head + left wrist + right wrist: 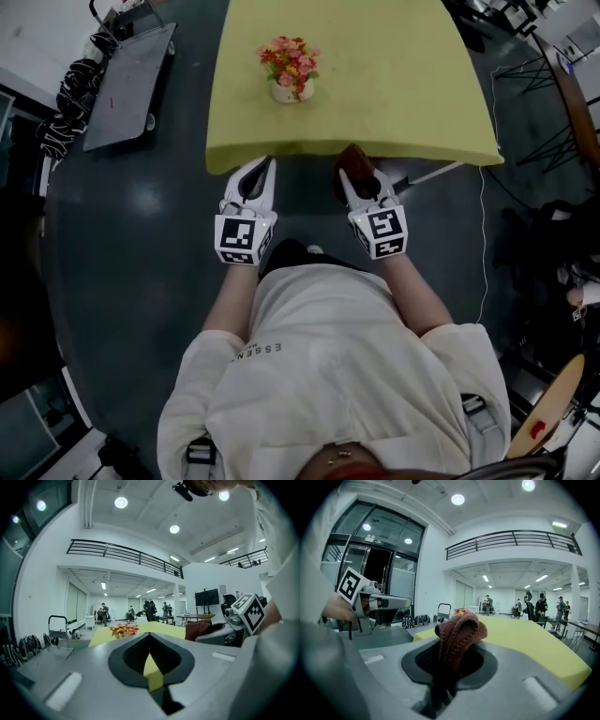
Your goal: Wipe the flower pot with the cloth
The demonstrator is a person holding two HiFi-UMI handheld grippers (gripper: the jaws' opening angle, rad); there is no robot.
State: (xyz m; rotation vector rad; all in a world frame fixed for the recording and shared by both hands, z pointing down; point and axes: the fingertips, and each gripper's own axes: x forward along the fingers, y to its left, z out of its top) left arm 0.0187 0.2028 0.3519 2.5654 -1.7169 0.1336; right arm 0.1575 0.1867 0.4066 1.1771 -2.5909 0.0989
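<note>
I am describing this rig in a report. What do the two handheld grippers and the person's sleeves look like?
The left gripper and right gripper are alike: pale grey tapering shells with black jaw linings, each bearing a white cube with black square markers. The person wears a cream short-sleeved T-shirt.

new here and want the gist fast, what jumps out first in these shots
A flower pot with red and pink blooms stands on the yellow-green table, near its front edge. Just short of that edge, the right gripper clamps a bunched brown cloth, while the left gripper is shut and empty.
</note>
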